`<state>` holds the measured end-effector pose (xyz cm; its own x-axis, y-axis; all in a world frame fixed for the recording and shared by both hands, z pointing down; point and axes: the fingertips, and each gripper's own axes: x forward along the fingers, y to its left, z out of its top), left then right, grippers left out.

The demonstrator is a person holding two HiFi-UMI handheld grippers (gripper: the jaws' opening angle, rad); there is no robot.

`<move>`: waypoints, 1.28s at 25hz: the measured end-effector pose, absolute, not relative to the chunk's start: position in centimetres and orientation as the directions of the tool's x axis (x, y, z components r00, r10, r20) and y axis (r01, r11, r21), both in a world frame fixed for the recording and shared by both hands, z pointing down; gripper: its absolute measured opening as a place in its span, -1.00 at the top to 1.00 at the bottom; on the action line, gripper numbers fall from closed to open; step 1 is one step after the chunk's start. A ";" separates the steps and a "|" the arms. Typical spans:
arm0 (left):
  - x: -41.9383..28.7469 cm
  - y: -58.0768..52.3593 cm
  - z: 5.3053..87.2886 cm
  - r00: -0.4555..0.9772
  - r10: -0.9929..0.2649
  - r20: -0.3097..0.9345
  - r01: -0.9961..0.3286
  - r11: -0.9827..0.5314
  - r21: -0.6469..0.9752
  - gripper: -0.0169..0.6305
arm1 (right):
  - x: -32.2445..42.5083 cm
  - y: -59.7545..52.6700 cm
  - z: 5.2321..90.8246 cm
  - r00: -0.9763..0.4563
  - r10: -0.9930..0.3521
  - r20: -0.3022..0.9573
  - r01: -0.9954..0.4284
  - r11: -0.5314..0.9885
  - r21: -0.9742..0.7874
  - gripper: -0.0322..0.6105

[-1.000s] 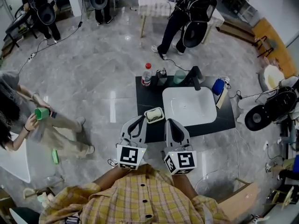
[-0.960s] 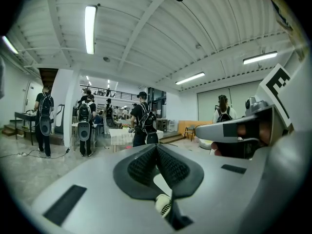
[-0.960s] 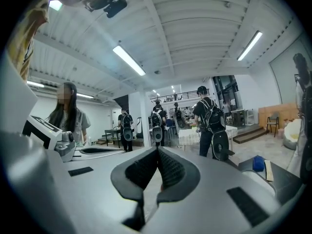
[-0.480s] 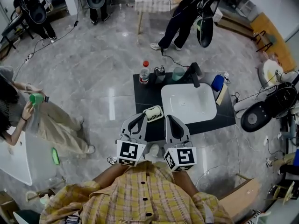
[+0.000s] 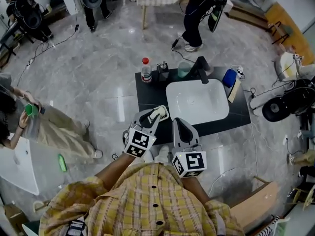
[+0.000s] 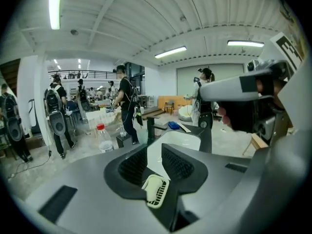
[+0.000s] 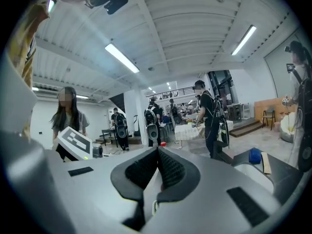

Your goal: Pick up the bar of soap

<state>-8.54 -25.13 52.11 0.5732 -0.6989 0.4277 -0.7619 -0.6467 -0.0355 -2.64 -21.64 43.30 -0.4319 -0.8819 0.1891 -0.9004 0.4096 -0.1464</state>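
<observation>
A cream bar of soap (image 6: 151, 185) lies in a white slatted dish (image 6: 161, 196) on the black counter (image 5: 147, 95), left of the white sink (image 5: 197, 102). My left gripper (image 5: 151, 118) points down at the dish. Its jaws have just been opening and stand a little apart. In the left gripper view the soap shows through the gap of this gripper (image 6: 154, 152), just beyond the tips, and the pads do not touch it. My right gripper (image 5: 178, 124) hovers over the counter's front edge beside the sink. Its jaws (image 7: 157, 151) are shut with nothing in them.
At the counter's back stand a red-capped bottle (image 5: 145, 71), a small dispenser (image 5: 163, 69), a green cup (image 5: 184, 70) and a black faucet (image 5: 202, 69). A blue object (image 5: 229, 77) lies at the right end. People stand on the grey floor around.
My left gripper has moved forward and down, from left of the dish to right over it, and its jaws have parted. The right gripper shifted slightly.
</observation>
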 end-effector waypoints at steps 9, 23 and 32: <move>-6.7 -27.1 59.0 0.529 -0.539 0.655 -0.643 -0.759 -0.105 0.55 | -1.0 -23.3 44.0 -0.456 -0.871 0.184 -0.888 0.429 -0.169 0.84; -5.1 -28.9 70.4 0.393 -0.224 0.892 -0.357 -0.931 -0.077 0.27 | 1.5 -25.6 45.6 -0.444 -0.871 0.210 -0.892 0.407 -0.196 0.84; -4.8 -29.4 75.8 0.306 -0.057 0.950 -0.349 -0.935 0.056 0.26 | 3.2 -26.9 47.2 -0.434 -0.871 0.232 -0.895 0.387 -0.222 0.84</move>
